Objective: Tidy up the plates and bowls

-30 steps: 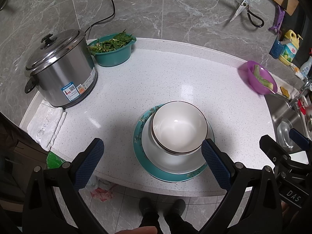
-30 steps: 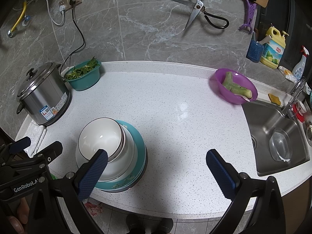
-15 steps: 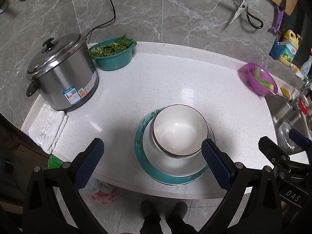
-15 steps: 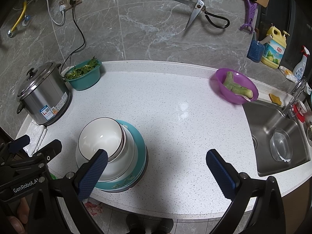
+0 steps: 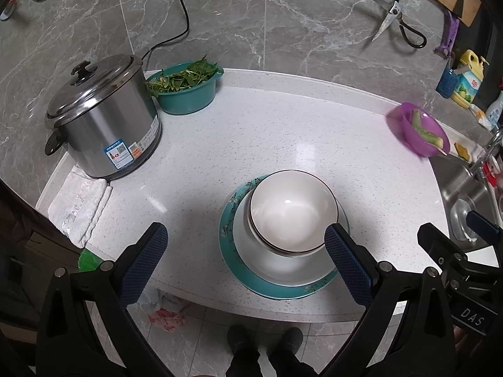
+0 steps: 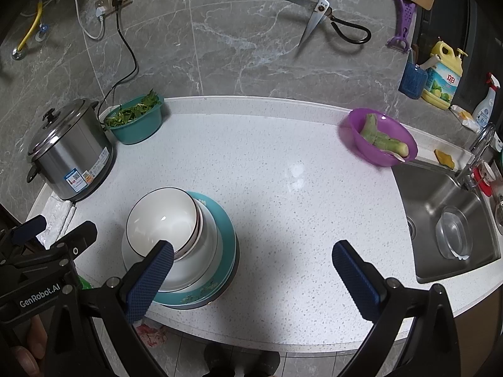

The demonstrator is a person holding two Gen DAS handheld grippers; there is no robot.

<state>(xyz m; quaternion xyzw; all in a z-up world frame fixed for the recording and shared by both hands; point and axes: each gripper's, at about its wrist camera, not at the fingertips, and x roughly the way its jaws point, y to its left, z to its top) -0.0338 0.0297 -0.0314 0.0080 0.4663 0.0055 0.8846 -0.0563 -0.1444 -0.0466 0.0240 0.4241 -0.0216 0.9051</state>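
Note:
A white bowl with a dark rim [image 5: 294,212] sits on a larger white bowl [image 5: 283,264], which sits on a teal floral plate [image 5: 231,229] near the counter's front edge. The same stack shows in the right wrist view: bowl [image 6: 162,221], plate [image 6: 224,248]. My left gripper [image 5: 245,259] is open and empty, held above the front edge, its right finger beside the stack. My right gripper [image 6: 251,278] is open and empty, right of the stack, its left finger over the bowls' near side.
A steel rice cooker [image 5: 100,119] and a teal basin of greens [image 5: 187,89] stand at the back left. A purple bowl with a vegetable [image 6: 378,136] sits by the sink [image 6: 440,216]. A folded cloth [image 5: 78,207] lies at the left edge.
The left gripper has drawn back and up a little, so the stack and counter sit further away in its view. The right gripper has hardly moved.

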